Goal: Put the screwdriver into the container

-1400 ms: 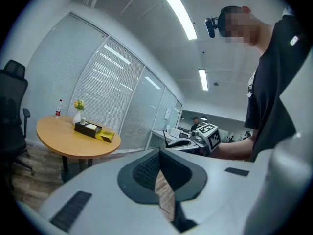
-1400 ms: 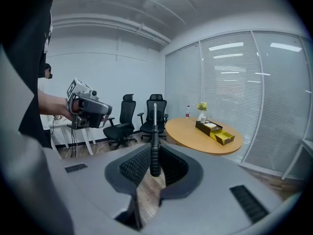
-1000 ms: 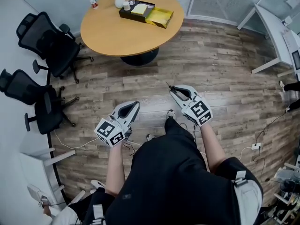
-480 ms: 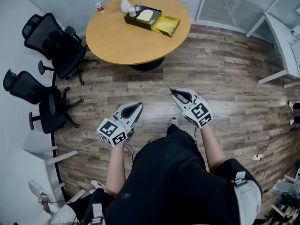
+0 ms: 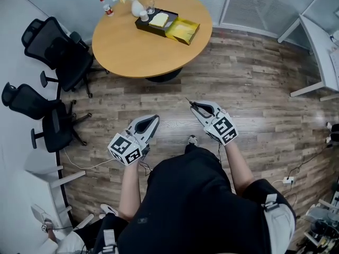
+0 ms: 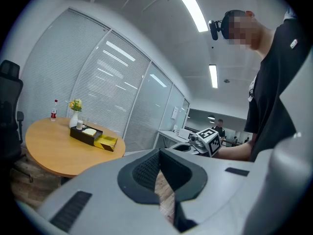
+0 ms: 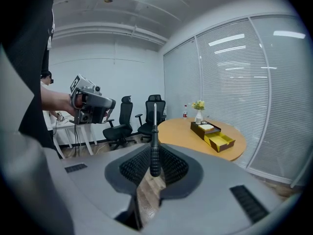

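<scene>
A black-handled screwdriver (image 7: 154, 150) stands upright between the pads of my right gripper (image 7: 153, 168), which is shut on its handle. Its thin shaft (image 5: 188, 101) pokes out ahead of the right gripper (image 5: 196, 106) in the head view. My left gripper (image 5: 152, 118) is held beside it at waist height, shut with nothing in it (image 6: 159, 156). The container (image 5: 181, 30), a black tray with a yellow open drawer, sits on the far side of the round wooden table (image 5: 132, 46), well ahead of both grippers. It also shows in the right gripper view (image 7: 219, 140).
Two black office chairs (image 5: 50, 49) stand left of the table. A vase of flowers (image 5: 136, 5), a small bottle (image 5: 108, 8) and a glass share the tabletop. White desks (image 5: 312, 41) are at the right, and cables lie on the wooden floor (image 5: 249, 83).
The view has shifted a little as the person moves over the floor toward the table. Both grippers keep their pose and the right one still holds the screwdriver.
</scene>
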### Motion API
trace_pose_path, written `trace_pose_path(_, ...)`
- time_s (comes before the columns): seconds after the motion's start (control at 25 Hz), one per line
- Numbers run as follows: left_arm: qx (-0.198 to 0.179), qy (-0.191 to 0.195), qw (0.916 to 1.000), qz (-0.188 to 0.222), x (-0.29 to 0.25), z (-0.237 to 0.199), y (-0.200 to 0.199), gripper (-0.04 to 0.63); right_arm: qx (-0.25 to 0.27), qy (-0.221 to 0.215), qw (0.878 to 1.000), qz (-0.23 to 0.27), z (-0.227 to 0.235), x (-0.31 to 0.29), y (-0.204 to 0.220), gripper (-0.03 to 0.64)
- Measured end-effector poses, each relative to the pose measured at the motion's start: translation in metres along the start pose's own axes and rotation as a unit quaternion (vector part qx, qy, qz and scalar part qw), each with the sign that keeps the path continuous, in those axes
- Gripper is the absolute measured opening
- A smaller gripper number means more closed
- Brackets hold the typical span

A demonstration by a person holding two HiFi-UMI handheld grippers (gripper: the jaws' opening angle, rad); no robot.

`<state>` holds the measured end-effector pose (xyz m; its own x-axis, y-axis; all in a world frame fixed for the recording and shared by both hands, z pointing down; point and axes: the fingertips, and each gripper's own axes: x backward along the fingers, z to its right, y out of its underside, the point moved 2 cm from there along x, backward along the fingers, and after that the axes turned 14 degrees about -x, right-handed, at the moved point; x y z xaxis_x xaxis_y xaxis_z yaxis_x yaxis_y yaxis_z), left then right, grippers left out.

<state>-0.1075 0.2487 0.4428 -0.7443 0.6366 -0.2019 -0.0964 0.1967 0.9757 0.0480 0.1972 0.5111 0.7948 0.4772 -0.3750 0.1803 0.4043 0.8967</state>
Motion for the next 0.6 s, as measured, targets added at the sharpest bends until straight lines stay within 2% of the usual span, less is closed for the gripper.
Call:
trace_pose_path(0.4,-0.004,0.023,0.9997,0.008,-0.053,0.007,-0.008,0.003,-0.009,0.022,1.0,-0.002,0.044,0.028,0.006,0.057)
trace_pose_path(0.6,-0.005,0.035,0.9994,-0.001,-0.069,0.011,-0.006,0.003,-0.012,0.034,0.999,0.004,0.056,0.037,0.003,0.057)
